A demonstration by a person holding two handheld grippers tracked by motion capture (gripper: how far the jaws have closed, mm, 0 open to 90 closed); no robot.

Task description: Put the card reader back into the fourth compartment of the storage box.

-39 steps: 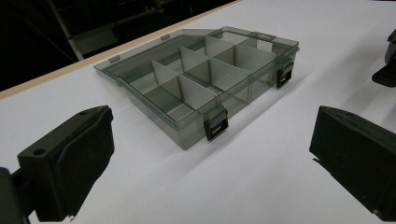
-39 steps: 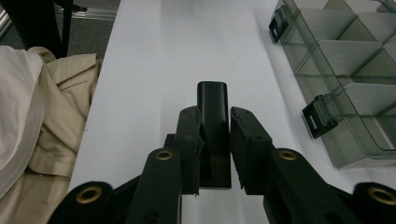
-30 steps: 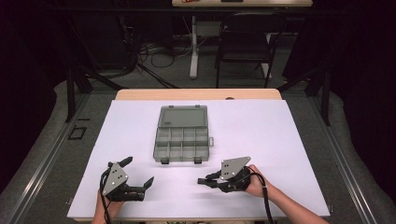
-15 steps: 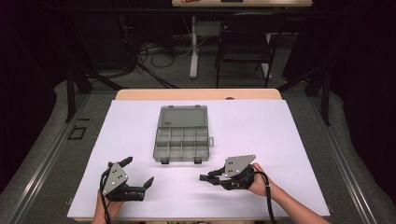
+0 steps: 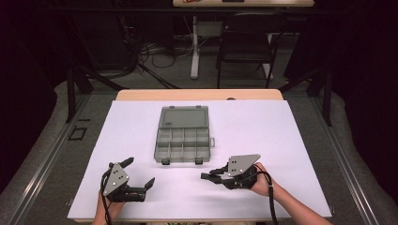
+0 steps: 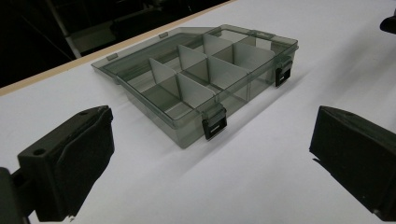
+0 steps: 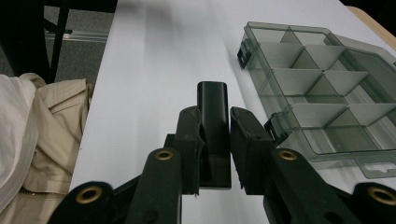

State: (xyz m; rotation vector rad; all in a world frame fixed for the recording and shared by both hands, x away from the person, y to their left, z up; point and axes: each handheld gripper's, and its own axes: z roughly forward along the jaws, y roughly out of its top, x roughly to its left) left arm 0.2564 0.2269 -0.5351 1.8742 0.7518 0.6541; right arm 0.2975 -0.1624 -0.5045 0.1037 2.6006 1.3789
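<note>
Right gripper view: right gripper [image 7: 214,140] clamped on black block [image 7: 213,128], likely bound for open box [image 7: 322,84]; left gripper [image 6: 205,154] spread, idle.

Organizer box [image 5: 183,138]: we see smoky grey-green clear plastic, pale grey dividers, black latches.
Counter [image 5: 291,140]: plain white sheet over a light wood edge.
Left gripper [image 5: 138,180]: black, grey plate.
Right gripper [image 5: 210,177]: black, grey plate, brass-coloured rivets.
Black block [image 7: 213,126]: glossy black.

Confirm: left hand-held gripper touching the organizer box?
Apart. In the left gripper view, bare white table lies between the open jaws of the left hand-held gripper and the organizer box; the high view shows the same gap.
</note>
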